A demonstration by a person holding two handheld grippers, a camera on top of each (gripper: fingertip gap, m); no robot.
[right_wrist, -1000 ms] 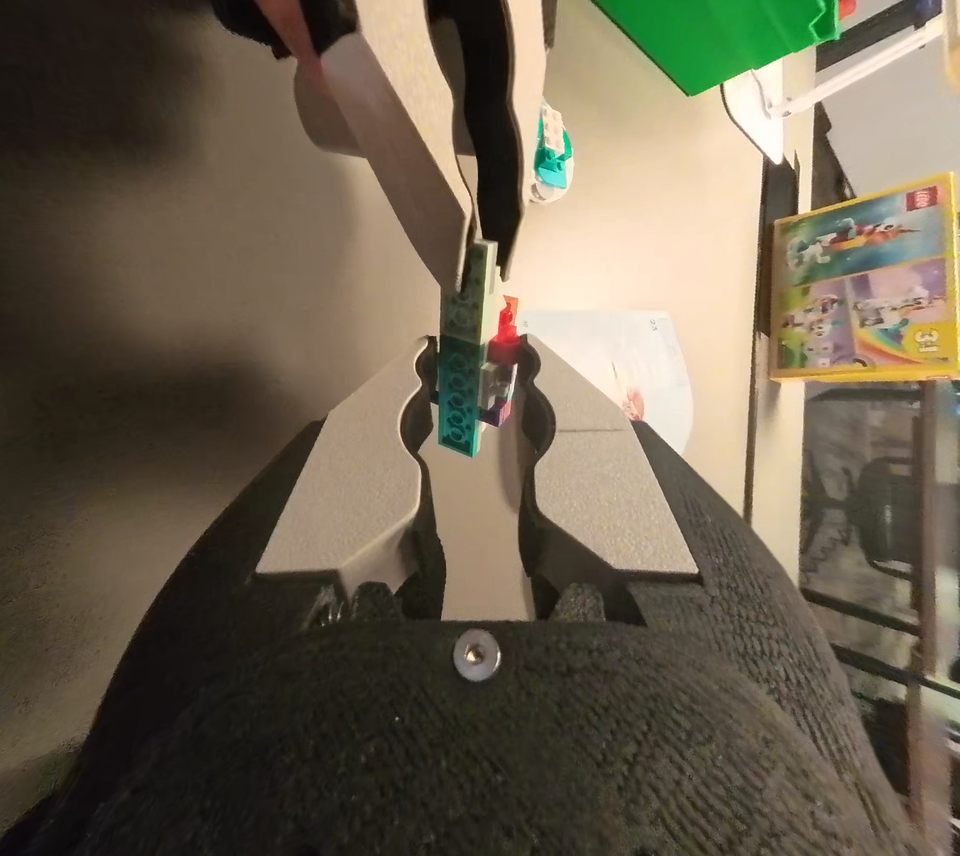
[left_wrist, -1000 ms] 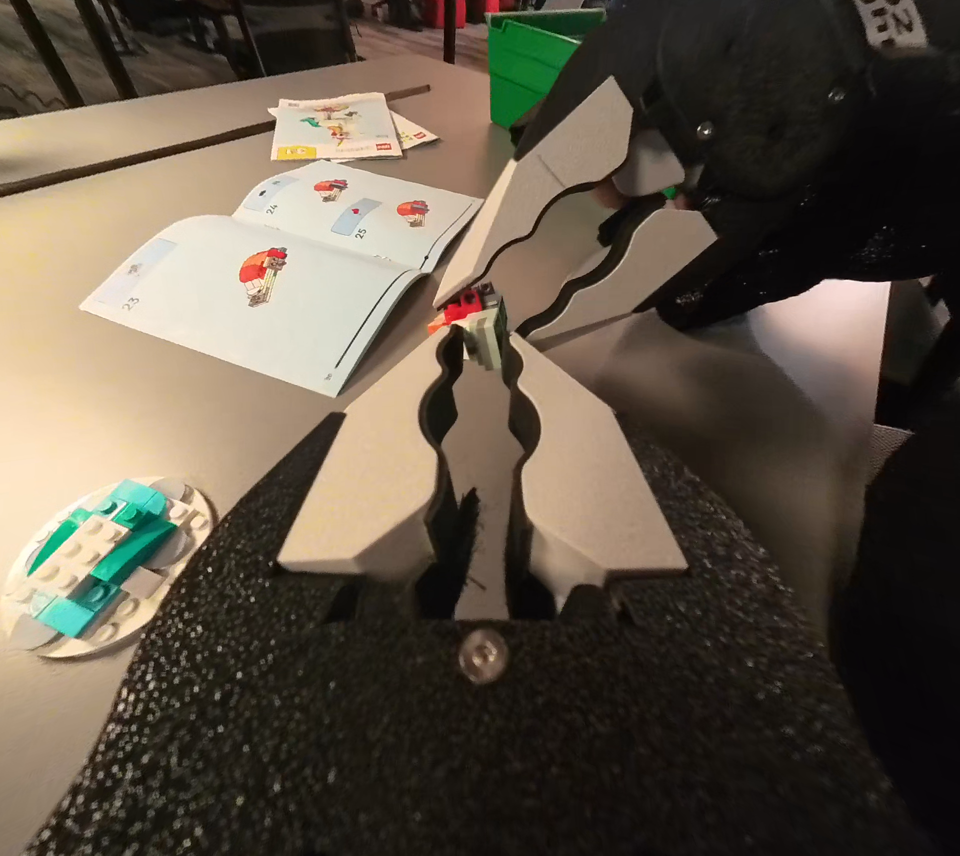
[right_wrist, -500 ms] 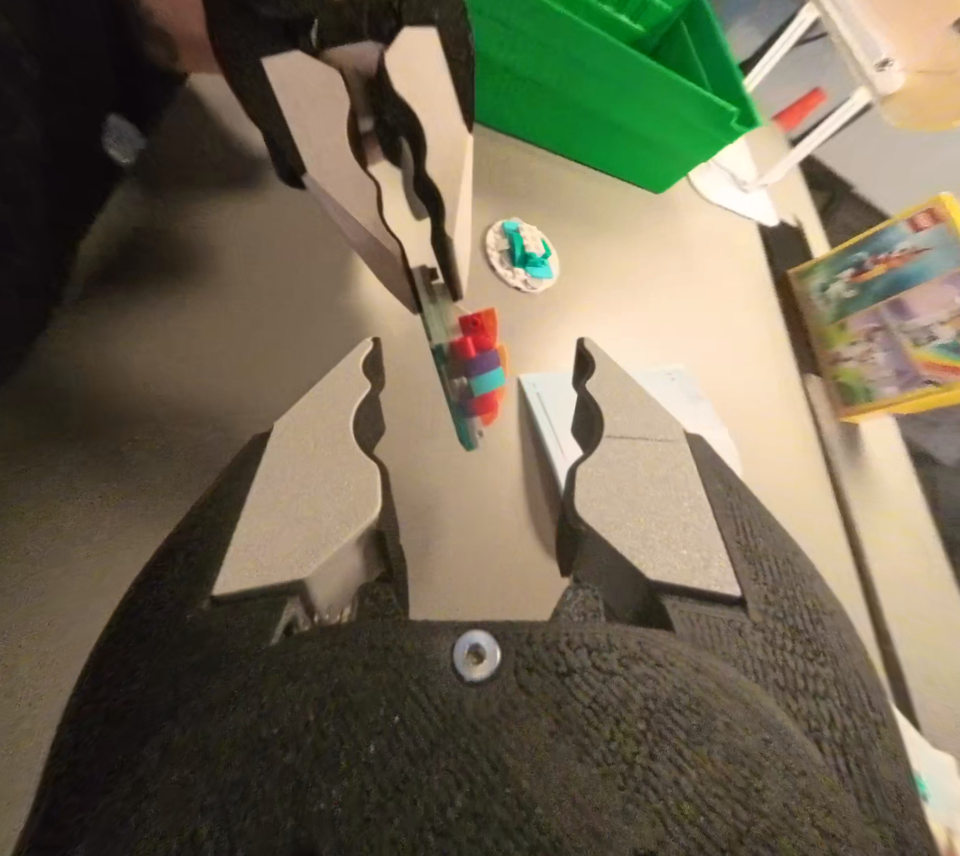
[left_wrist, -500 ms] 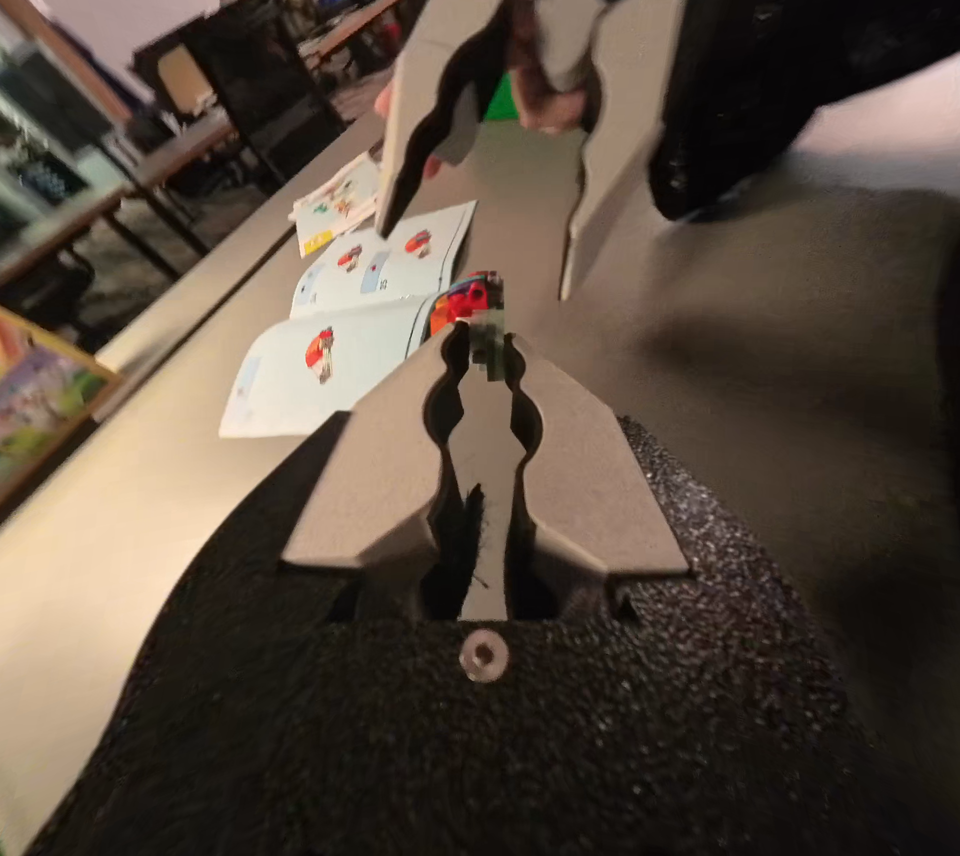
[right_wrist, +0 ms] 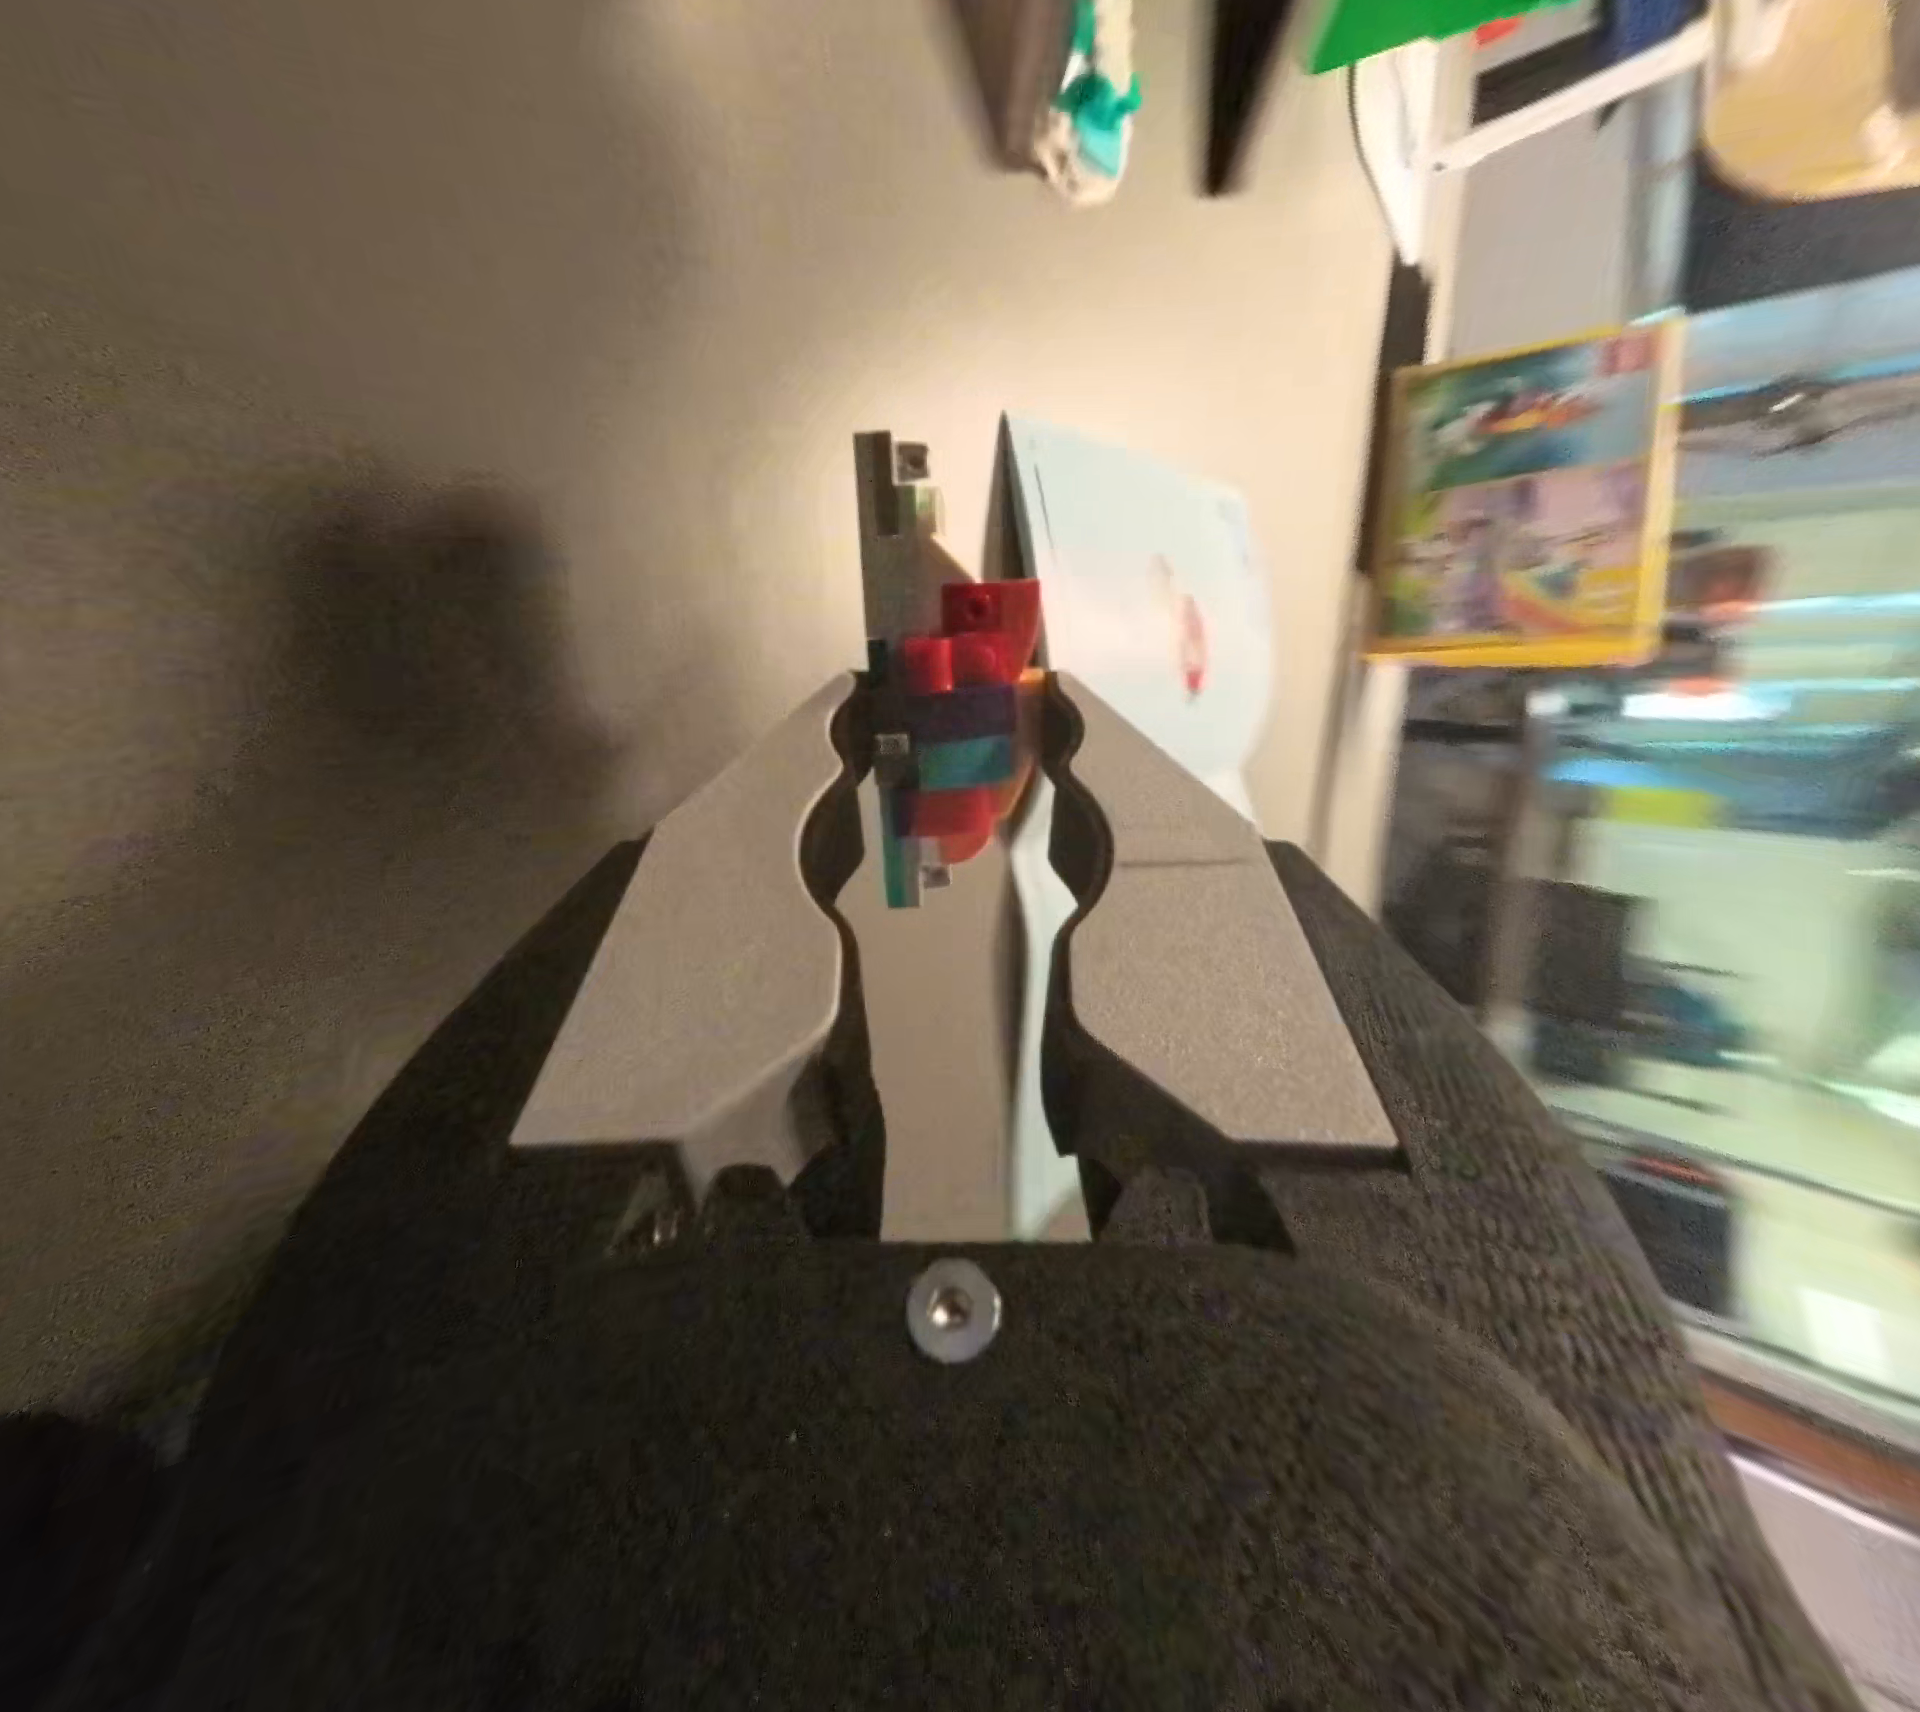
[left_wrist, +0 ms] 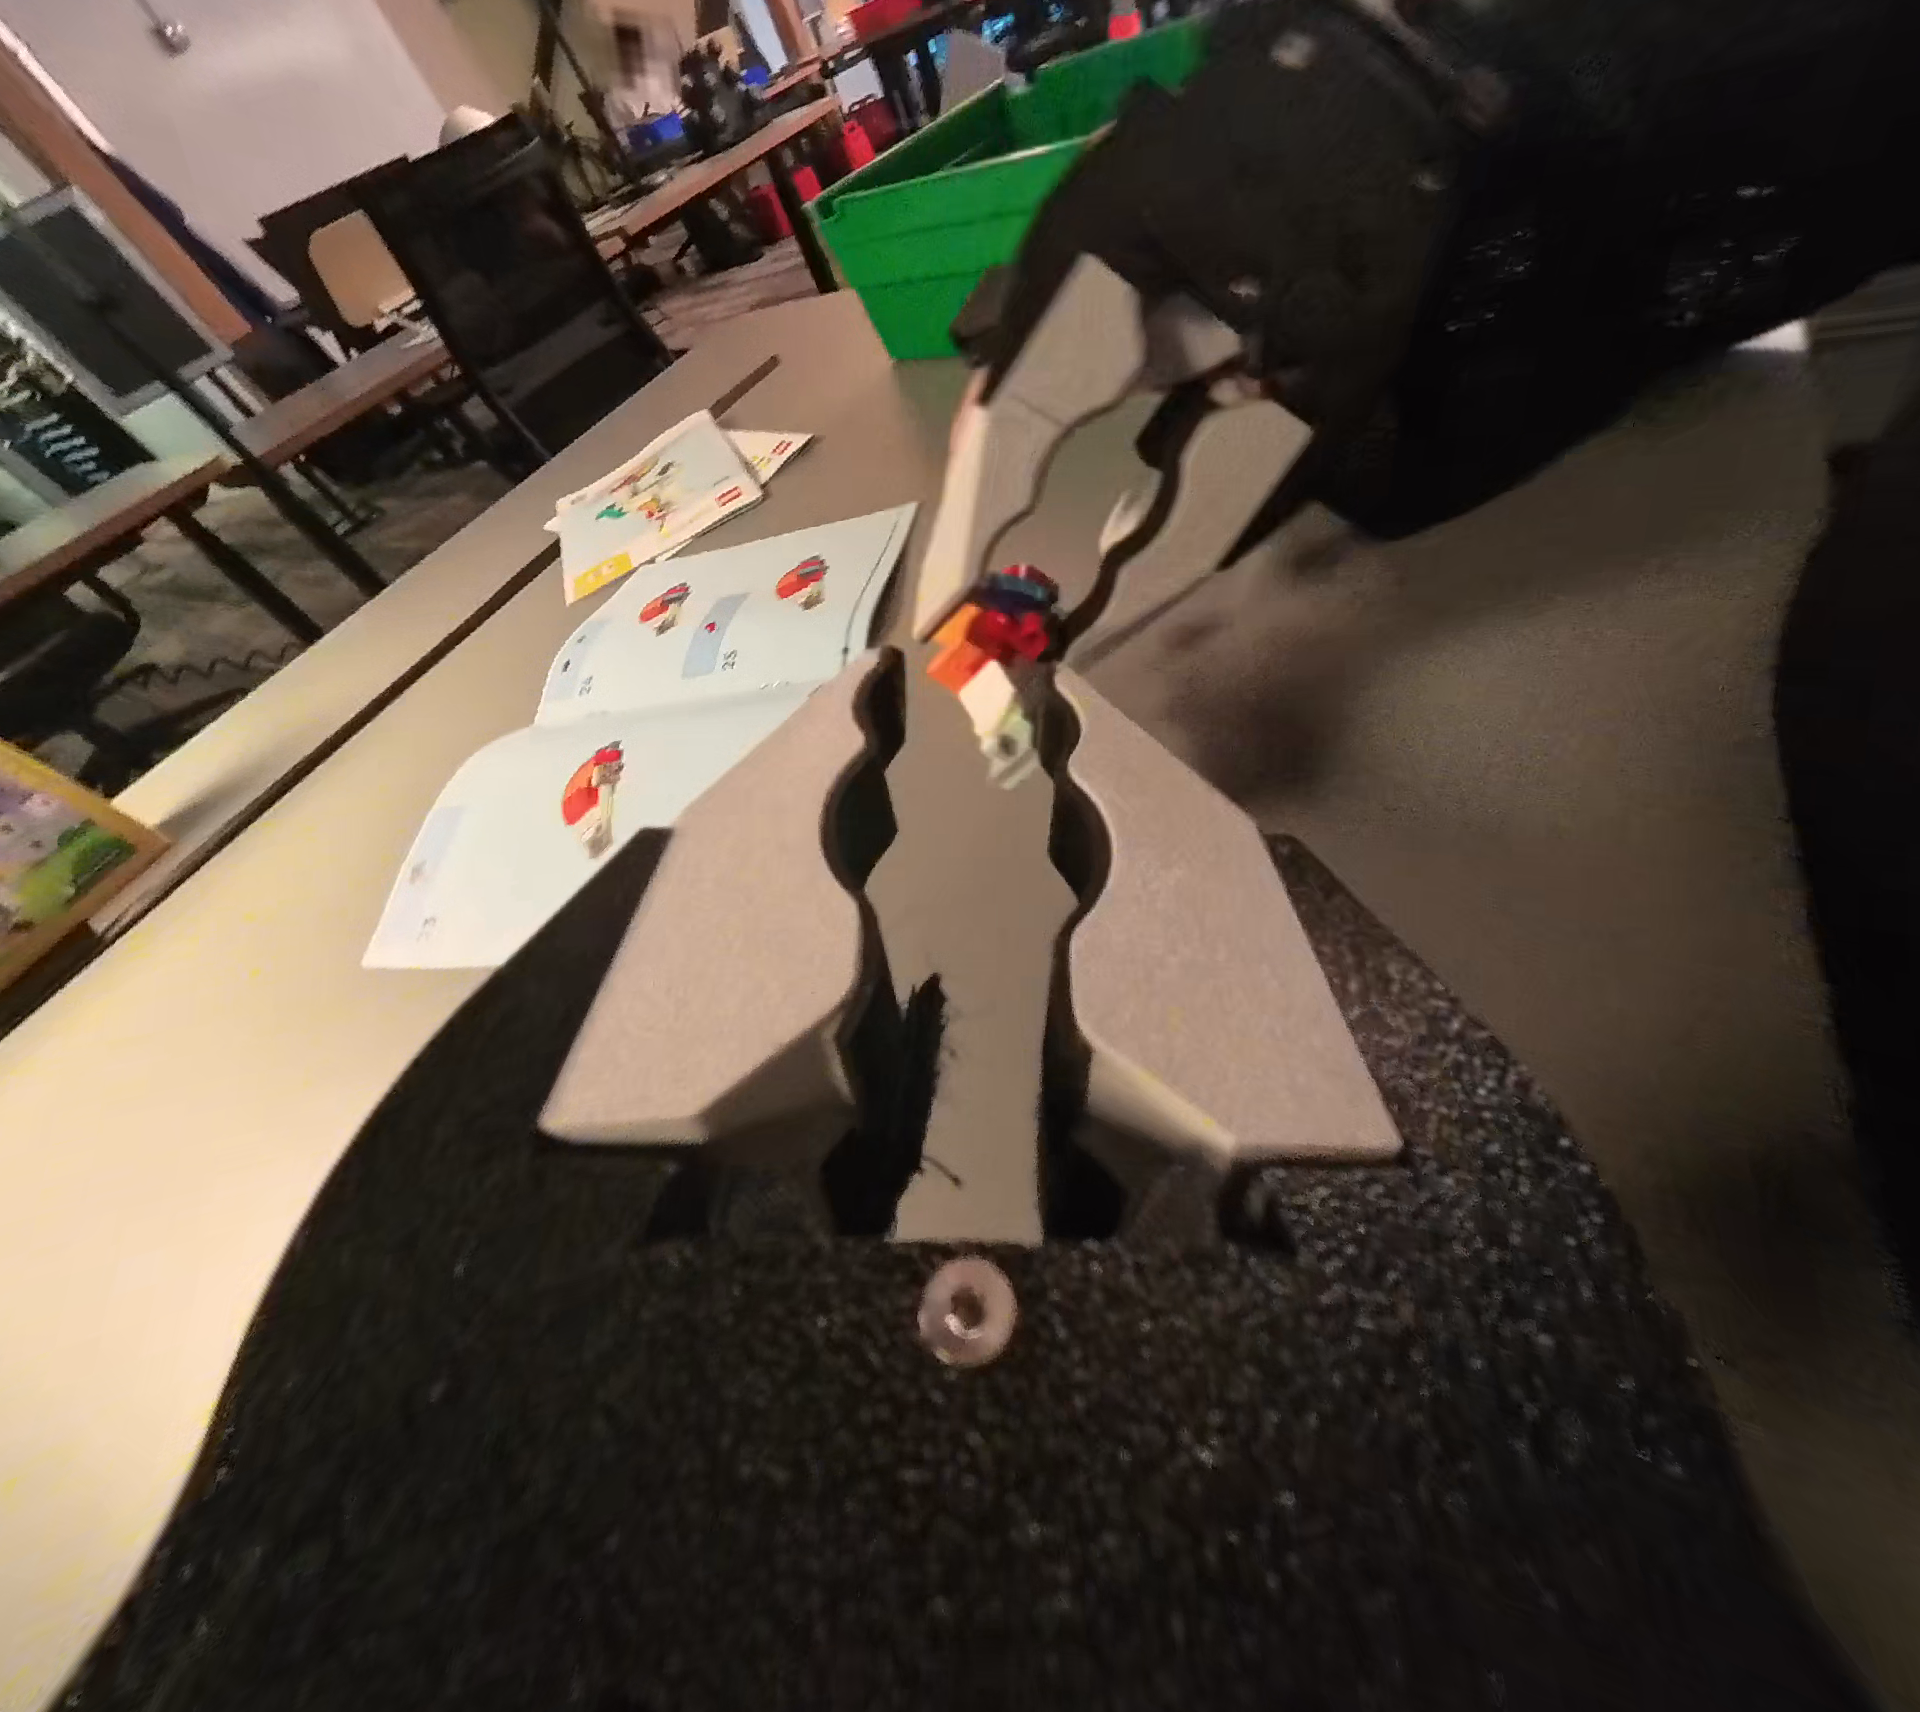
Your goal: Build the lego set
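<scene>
A small lego assembly (right_wrist: 935, 727) has a grey-green plate with red, purple, teal and orange bricks on one side. My right gripper (right_wrist: 956, 706) is shut on it and holds it above the table. In the left wrist view the assembly (left_wrist: 992, 644) sits between the right gripper's (left_wrist: 997, 613) tips, just beyond my left gripper (left_wrist: 971, 675). My left gripper is open and holds nothing. In the right wrist view it (right_wrist: 1127, 166) is blurred at the top, apart from the assembly. A round white plate with teal bricks (right_wrist: 1091, 83) lies on the table beyond it.
An open instruction booklet (left_wrist: 665, 727) lies on the grey table (left_wrist: 208, 1143), with more leaflets (left_wrist: 665, 499) behind it. A green bin (left_wrist: 935, 249) stands at the far edge. The lego box (right_wrist: 1517, 499) lies off to the side. Chairs and other tables stand beyond. My right fingertips sit around 8 cm from my left ones.
Both grippers held the assembly, then the right one opened. Now the right gripper has shut on it again. The left gripper has opened, let go and drawn back.
</scene>
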